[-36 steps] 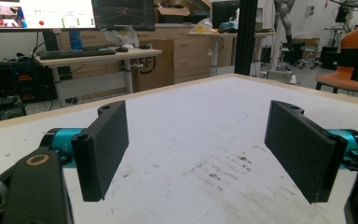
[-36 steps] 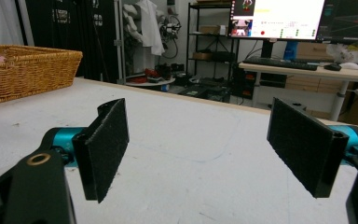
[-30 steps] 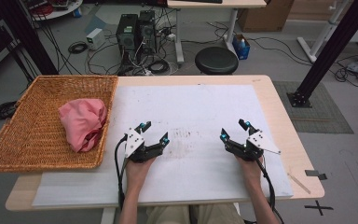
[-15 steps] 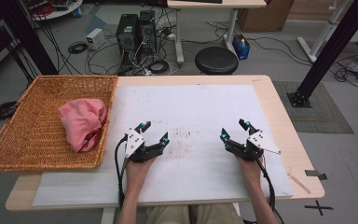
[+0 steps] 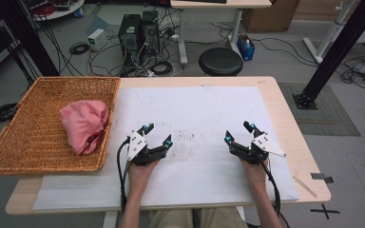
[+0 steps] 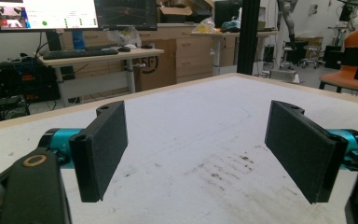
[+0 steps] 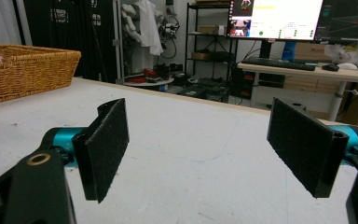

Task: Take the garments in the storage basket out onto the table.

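White table covering (image 5: 204, 109) is occupied by 2 wide-open, empty grippers, left gripper (image 5: 156, 135) nearer the pink cloth (image 5: 84, 124) than right gripper (image 5: 238, 132).

Almost nothing differs from the earlier high views — the one shift that can be made out is slight, in the right tongs (image 5: 237, 132), which sit a touch further from the near edge of the tabletop (image 5: 275, 95) than a second ago. Half a second ago they had already reached that spot. The change is so small that it may be no more than a tremor of the hand (image 5: 255, 172) holding them.
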`<state>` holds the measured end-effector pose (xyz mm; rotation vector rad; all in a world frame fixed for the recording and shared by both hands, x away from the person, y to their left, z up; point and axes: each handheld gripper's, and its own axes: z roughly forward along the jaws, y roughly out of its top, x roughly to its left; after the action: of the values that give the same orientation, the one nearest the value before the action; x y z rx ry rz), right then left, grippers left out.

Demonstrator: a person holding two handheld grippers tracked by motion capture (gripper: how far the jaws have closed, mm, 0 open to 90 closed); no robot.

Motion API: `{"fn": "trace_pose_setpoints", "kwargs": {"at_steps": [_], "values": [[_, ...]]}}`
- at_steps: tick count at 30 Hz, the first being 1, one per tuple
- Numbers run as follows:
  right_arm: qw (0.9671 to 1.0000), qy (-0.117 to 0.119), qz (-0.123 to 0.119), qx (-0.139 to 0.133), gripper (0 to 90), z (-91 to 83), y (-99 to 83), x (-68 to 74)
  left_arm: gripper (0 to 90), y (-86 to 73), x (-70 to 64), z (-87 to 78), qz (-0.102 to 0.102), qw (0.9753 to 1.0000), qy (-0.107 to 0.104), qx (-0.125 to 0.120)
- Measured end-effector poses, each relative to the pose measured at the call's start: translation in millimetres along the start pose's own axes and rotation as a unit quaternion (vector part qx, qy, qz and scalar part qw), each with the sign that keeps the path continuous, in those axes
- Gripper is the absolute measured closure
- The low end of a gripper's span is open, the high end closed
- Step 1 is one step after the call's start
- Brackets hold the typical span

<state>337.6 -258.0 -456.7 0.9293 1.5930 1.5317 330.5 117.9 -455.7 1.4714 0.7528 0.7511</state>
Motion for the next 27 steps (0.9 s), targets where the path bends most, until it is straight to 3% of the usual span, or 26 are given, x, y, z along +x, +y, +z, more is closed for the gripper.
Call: {"fn": "trace_pose_setpoints", "kwargs": {"at_steps": [13, 20, 27], "values": [[1.0, -0.001, 0.002, 0.001, 20.3, -0.1, 0.0, 0.0, 21.1, 0.1, -2.5, 0.1, 0.008, 0.9999, 0.01, -0.003], [1.0, 0.0, 0.006, 0.003, 20.3, -0.3, 0.0, 0.4, 21.1, 0.0, -0.6, 0.1, -0.001, 0.9999, 0.011, -0.003], [1.0, 0.0, 0.002, 0.001, 20.3, -0.1, 0.1, 0.1, 21.1, 5.5, -1.4, -3.2, -0.009, 0.9995, 0.015, 0.025]]}}
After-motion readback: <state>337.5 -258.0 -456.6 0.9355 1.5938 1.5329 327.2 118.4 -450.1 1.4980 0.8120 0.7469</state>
